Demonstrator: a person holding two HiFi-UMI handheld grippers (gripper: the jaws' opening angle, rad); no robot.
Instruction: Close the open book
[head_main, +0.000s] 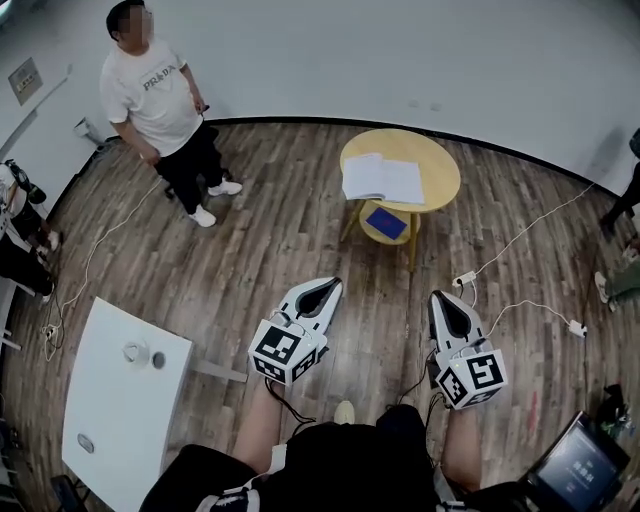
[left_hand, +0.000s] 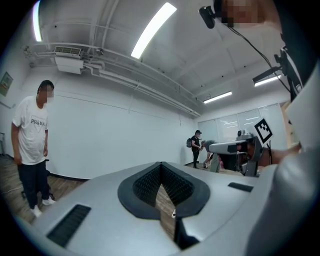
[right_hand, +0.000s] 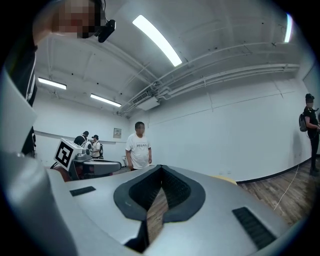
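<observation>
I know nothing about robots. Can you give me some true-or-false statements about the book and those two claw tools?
The book lies open on the round yellow table. True.
The left gripper is holding the book. False: its jaws are shut on nothing, well apart from the table.
The right gripper is shut and empty. True.
The blue item lies on top of the open book. False: it lies on the table's lower shelf.
</observation>
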